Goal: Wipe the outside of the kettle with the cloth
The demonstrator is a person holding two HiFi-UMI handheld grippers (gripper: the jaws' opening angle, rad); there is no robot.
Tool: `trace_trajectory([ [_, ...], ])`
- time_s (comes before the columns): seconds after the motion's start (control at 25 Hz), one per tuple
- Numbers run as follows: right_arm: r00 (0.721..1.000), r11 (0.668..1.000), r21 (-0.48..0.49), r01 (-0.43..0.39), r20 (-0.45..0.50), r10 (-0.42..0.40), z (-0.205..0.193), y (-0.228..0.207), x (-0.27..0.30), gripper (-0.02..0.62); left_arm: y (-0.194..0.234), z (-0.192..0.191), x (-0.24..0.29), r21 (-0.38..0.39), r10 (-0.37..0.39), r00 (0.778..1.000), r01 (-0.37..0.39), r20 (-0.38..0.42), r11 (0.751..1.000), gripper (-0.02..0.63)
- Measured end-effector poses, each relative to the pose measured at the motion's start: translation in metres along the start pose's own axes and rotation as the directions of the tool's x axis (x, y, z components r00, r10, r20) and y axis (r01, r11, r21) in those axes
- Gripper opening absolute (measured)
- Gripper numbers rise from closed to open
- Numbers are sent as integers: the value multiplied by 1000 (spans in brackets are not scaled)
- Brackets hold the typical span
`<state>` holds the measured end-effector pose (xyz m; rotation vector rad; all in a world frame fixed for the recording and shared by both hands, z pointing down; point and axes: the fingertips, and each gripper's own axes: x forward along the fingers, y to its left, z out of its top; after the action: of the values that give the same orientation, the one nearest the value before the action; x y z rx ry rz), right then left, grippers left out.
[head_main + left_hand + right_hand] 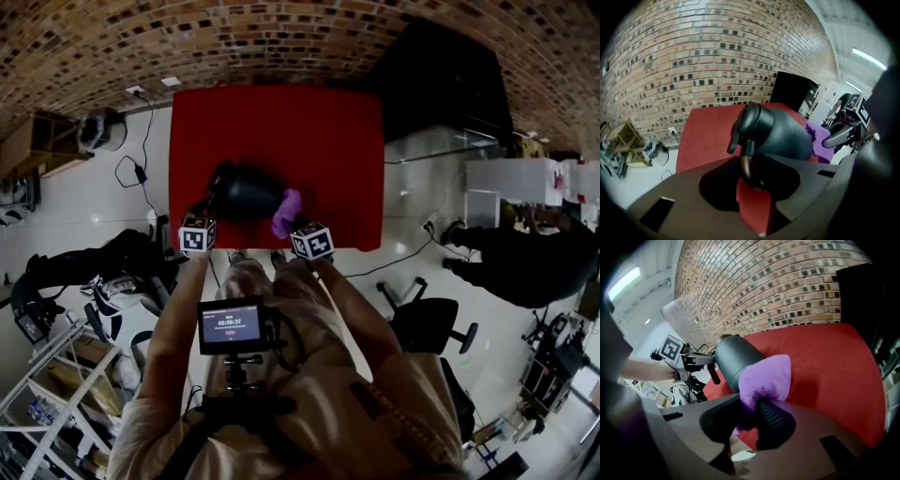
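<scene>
Left gripper (751,176) clamped on kettle (780,133) handle (747,157), frame centre. Right gripper (749,417) clamped on purple cloth (766,378); cloth touches kettle side, over red counter (328,141).

Head view: high overhead, facing steeply down on the table (281,122), farthest off.
Left gripper view: low, close at the handle side of the kettle (783,133), facing the brick wall (693,61).
Right gripper view: close, opposite flank, over the cloth (766,378).
Shared by all — kettle, cloth, table.

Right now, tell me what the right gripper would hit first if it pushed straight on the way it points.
The kettle, most likely: the right gripper holds the cloth, and the cloth's bunched end looks pressed against the kettle's side just ahead.
</scene>
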<state>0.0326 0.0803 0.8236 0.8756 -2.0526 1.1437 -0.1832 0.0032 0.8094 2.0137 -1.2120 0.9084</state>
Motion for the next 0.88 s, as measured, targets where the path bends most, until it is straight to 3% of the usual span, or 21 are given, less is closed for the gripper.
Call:
trace_trajectory([
  [0.08,1000,999,49,-4,9,4,-6,-8,-6,95,-9,12,-3,124,30,999,-31,12,992,114],
  [0.2,999,990,135,-32,10,31,-17,-13,-7,95,-36,34,-10,282,31,998,-45,52,958,114],
  [0.44,996,970,226,-86,22,83,-30,-14,3,97,-97,61,-19,569,-34,997,-11,67,822,114],
  [0.52,996,964,249,-93,24,90,-36,-18,7,97,-108,61,-21,607,-59,997,12,57,795,115],
  [0.68,995,956,276,-101,9,102,-50,-21,21,95,-120,51,-34,598,-146,989,117,0,793,110],
  [0.8,991,961,253,-114,-44,129,-59,-14,43,95,-127,32,-45,634,-166,984,174,-72,754,107],
  [0.88,989,968,223,-111,-70,129,-56,-10,55,94,-127,22,-48,662,-142,985,171,-97,730,107],
])
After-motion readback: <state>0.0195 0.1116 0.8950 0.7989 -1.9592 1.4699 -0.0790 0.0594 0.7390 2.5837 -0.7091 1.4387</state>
